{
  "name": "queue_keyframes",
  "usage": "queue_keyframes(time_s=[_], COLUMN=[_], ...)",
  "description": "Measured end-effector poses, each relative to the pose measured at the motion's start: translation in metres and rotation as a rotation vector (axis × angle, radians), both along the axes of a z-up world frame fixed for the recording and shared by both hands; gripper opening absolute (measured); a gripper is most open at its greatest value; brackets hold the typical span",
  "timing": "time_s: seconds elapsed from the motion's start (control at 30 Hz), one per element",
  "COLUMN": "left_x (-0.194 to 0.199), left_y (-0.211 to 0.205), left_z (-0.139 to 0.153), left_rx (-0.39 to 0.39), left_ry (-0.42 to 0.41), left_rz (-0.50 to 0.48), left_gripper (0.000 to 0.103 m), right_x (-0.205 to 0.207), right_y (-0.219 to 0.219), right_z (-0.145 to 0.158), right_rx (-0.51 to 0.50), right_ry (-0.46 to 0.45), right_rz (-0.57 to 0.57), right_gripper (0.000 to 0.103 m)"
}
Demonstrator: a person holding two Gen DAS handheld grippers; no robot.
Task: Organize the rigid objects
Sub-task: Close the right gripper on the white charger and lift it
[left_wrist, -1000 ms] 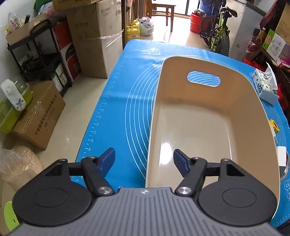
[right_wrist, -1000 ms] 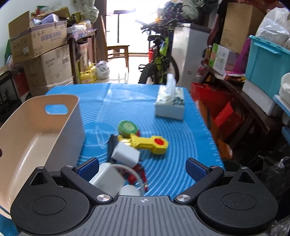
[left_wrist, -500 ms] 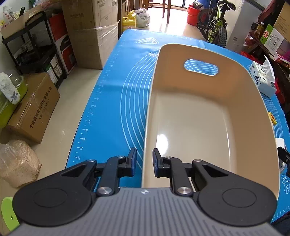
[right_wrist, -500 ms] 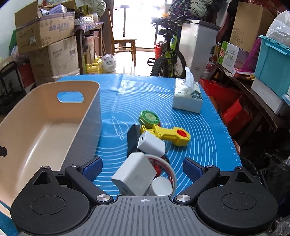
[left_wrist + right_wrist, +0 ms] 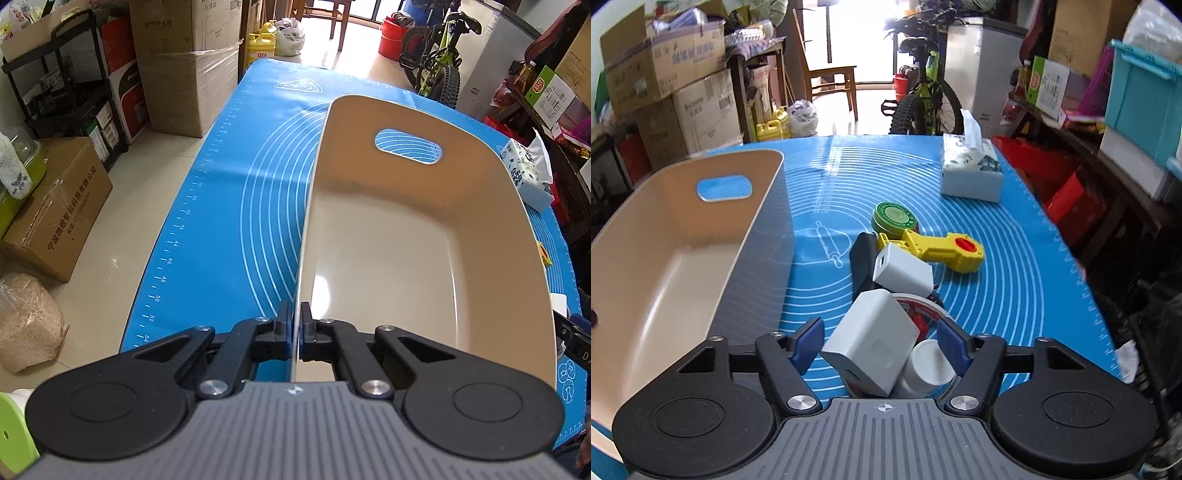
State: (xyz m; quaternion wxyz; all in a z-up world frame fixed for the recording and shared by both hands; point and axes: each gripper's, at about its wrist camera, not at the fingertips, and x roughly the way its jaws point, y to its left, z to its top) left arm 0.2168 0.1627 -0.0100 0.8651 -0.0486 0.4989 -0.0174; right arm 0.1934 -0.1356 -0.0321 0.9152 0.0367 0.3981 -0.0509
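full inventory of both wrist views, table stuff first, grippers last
bin: 1, beige, empty, left on mat
mat: 1, blue, covers table
large charger: 1, white, between right fingers
small charger: 1, white, mid pile
black block: 1, behind chargers
yellow tool: 1, red button
tin: 1, green, round
white bottle: 1, nearest pile
tissue box: 1, far right
left gripper: clamped on bin's left wall
right gripper: open around large charger

Left claw [image 5: 297,332] closed from wide open onto the near left rim of the beige bin [image 5: 424,258]. Right claw [image 5: 881,341] advanced and narrowed, its fingers now flanking the large white charger [image 5: 870,345], not yet gripping it.
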Motion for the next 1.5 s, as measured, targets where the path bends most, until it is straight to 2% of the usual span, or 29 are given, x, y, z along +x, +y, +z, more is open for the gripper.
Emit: queue_keyframes(time_s=[0.27,0.43,0.77,0.9,1.07,1.23,1.37,1.47,1.5], left_x=[0.0,0.0,-0.001,-0.001,-0.001,-0.001,-0.002,-0.002,-0.003], left_y=[0.001,0.001,-0.001,-0.001,-0.001,-0.001,0.001,0.003,0.003], left_z=[-0.001,-0.001,-0.001,-0.001,-0.001,-0.001,0.0,0.002,0.002], left_rx=[-0.002,-0.004,-0.004,-0.003,-0.003,-0.003,-0.002,-0.004,-0.005], left_ry=[0.0,0.0,-0.002,-0.006,-0.007,-0.007,-0.011,-0.015,-0.016], left_rz=[0.001,0.001,-0.001,-0.002,-0.002,-0.002,-0.001,0.0,0.0], left_gripper=[0.005,0.005,0.005,0.005,0.005,0.005,0.006,0.006,0.007], right_x=[-0.003,-0.004,-0.008,-0.008,-0.006,-0.007,-0.009,-0.009,-0.008], right_y=[-0.007,-0.008,-0.001,0.008,0.007,0.005,0.003,0.0,-0.001], right_z=[0.003,0.004,0.002,-0.001,-0.009,-0.011,-0.005,-0.002,-0.003], right_rx=[0.022,0.041,0.028,-0.014,-0.027,-0.026,-0.04,-0.043,-0.05], right_ry=[-0.032,-0.054,-0.053,-0.044,-0.009,-0.025,-0.056,-0.062,-0.06], right_rz=[-0.012,-0.011,0.009,0.039,0.032,0.021,-0.005,-0.023,-0.031], right_gripper=[0.068,0.057,0.062,0.065,0.068,0.068,0.061,0.05,0.05])
